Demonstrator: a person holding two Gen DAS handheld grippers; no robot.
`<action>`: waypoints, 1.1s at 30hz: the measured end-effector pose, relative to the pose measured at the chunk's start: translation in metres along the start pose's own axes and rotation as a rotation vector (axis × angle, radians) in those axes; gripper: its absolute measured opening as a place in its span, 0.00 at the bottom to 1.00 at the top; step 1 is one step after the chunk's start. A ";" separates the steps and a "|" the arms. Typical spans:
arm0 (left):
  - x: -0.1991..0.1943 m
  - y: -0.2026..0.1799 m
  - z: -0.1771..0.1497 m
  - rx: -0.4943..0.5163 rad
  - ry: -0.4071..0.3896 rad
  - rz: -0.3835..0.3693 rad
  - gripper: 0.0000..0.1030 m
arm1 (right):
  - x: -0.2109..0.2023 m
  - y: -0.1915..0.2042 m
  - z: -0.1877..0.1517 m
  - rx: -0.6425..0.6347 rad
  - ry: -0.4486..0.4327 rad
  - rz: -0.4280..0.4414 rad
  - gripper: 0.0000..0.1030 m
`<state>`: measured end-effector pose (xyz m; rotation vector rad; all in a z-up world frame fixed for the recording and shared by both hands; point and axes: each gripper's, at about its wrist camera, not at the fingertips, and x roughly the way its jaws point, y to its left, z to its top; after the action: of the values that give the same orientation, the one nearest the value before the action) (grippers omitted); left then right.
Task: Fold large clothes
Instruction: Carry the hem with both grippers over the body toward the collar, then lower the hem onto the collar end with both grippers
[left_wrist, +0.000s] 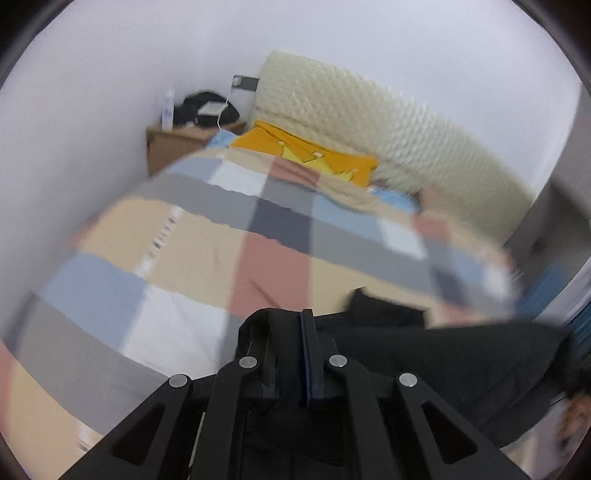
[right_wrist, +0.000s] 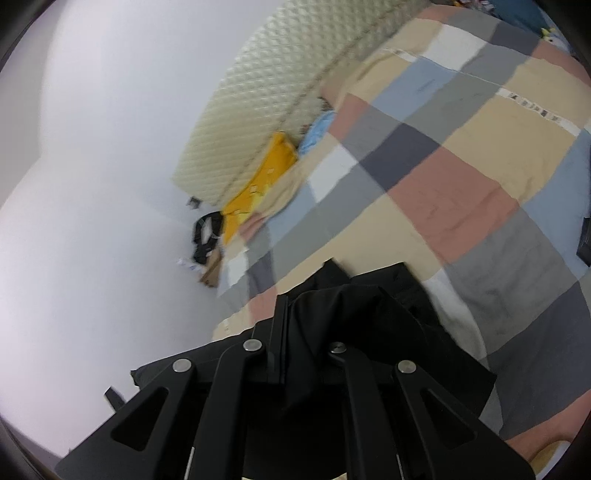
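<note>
The left tongs (left_wrist: 291, 332) are pinching a fold of the black garment (left_wrist: 443, 354), their jaws drawn narrow with the dark cloth bunched between and over the fingertips. From that grip the garment is spreading away to the right of the left tongs, lying low across the near edge of the bed, and a smaller dark corner of it is resting on the checked bedspread (left_wrist: 207, 251) just ahead and to the right of the tips.

The right tongs (right_wrist: 314, 295) are likewise clamping the black garment (right_wrist: 332, 332); the cloth is draping thickly over the right finger and hiding it, while the left finger is showing as a bare black bar beside the bunch. More of the fabric is hanging down under and to both sides of these tongs, and a peaked piece is lying on the bedspread (right_wrist: 461, 192) just beyond the tips.

Well ahead of both tongs, at the far end of the bed, a yellow item (left_wrist: 306, 151) is lying against the quilted cream headboard (left_wrist: 388, 122). Left of it in the left wrist view, a wooden bedside cabinet (left_wrist: 173, 144) is carrying a dark heap and a pale bottle. Both views are blurring, most at the edges.
</note>
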<state>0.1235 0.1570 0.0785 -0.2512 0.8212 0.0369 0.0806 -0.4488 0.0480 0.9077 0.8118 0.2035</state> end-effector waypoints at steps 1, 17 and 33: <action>0.008 -0.006 -0.001 0.019 0.001 0.029 0.09 | 0.006 -0.002 0.002 0.004 0.001 -0.022 0.07; 0.149 -0.003 -0.022 -0.035 0.179 -0.011 0.10 | 0.131 -0.095 0.011 0.097 0.116 -0.183 0.06; 0.116 0.025 -0.050 -0.032 0.123 -0.212 0.26 | 0.106 -0.077 -0.021 -0.127 0.013 -0.140 0.13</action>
<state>0.1635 0.1615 -0.0441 -0.3727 0.9127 -0.1658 0.1264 -0.4328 -0.0755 0.7278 0.8617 0.1370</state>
